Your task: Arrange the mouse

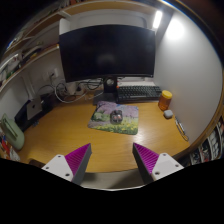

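Mouse [116, 117] sits on the patterned mouse mat [103, 122], well ahead of your gripper [113, 160] and a little below the monitor [108, 52]. The keyboard [138, 93] lies just beyond the mat, to its right, and an orange cup [165, 100] stands at the keyboard's far end.

Your fingers are spread wide, the two purple pads [75, 158] facing each other across a broad gap with nothing but bare desk [65, 130] between them. You hold nothing yet.

You appear to be in the approach: the gripper hangs above the near part of the desk, with the mouse not yet reached. The next move likely calls for you to carry the fingers forward and down toward the mat, keeping them wide so that they can pass on either side of the mouse body.

As far as you can judge at this range, its long axis runs roughly away from you, toward the monitor; which end is the front you cannot tell.
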The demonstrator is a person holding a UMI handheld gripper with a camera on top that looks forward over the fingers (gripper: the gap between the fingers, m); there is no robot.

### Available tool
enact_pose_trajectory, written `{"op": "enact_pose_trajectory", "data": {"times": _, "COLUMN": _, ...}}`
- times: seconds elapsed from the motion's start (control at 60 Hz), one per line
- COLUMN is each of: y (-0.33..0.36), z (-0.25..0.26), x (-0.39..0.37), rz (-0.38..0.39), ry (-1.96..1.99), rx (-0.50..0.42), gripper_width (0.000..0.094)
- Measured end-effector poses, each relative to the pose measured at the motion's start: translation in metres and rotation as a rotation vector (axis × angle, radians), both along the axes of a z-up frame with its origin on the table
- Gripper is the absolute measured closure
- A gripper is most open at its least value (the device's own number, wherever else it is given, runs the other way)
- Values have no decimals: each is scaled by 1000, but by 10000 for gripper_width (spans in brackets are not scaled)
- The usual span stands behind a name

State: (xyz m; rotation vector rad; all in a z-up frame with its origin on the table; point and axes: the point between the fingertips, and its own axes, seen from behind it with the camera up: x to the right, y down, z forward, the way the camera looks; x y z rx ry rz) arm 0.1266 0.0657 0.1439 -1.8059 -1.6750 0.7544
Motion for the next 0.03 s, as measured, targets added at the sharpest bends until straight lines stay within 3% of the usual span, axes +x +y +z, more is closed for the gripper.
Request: {"op": "enact_pose_trajectory", "data": {"times": 0.033, "y": 3, "z": -1, "x": -1, "rz": -6, "ry": -2, "rx": 10, "gripper_width": 81}}
